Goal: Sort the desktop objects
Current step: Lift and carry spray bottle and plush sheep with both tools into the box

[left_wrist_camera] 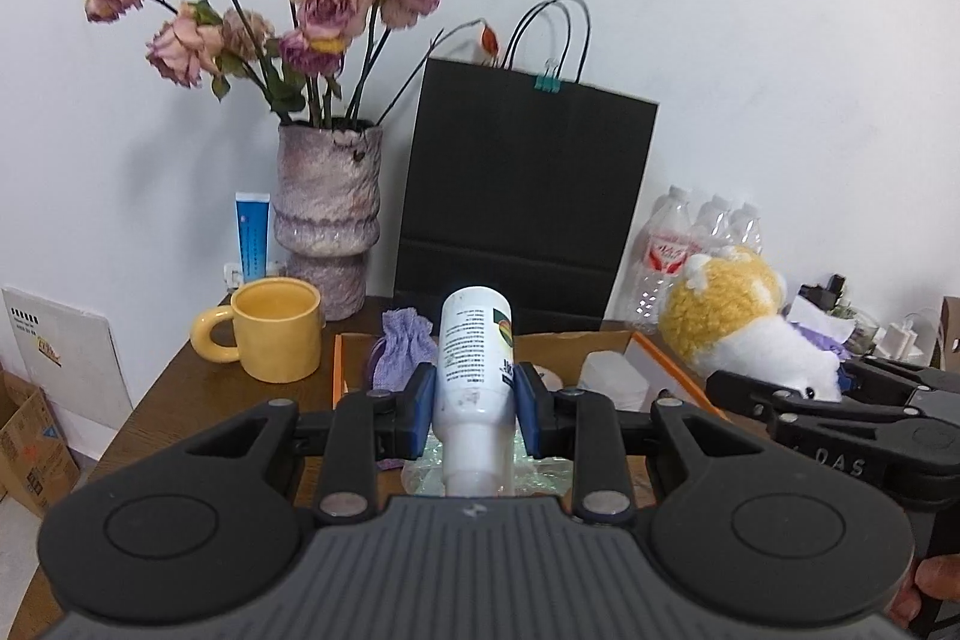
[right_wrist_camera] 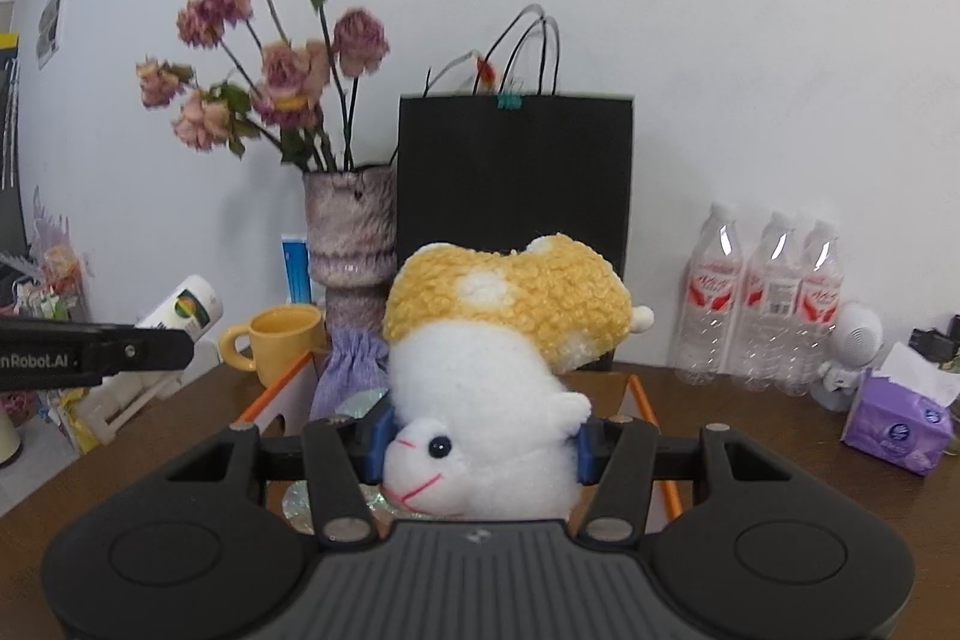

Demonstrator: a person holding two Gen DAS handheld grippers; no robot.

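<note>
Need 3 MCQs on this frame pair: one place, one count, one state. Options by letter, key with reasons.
1. Where is the yellow mug?
A. in the box
B. on the desk, beside the vase
C. inside the black bag

2. How many water bottles stand by the wall?
A. one
B. three
C. five

3. What is the left gripper doing?
A. hanging open
B. shut on the mug
C. shut on the white bottle

Key: 1 B, the mug sits left of the orange-edged box, by the vase. 2 B, three caps show in the right wrist view. 3 C, both blue fingers press the bottle's sides.

Mug left of box; bag behind.
</note>
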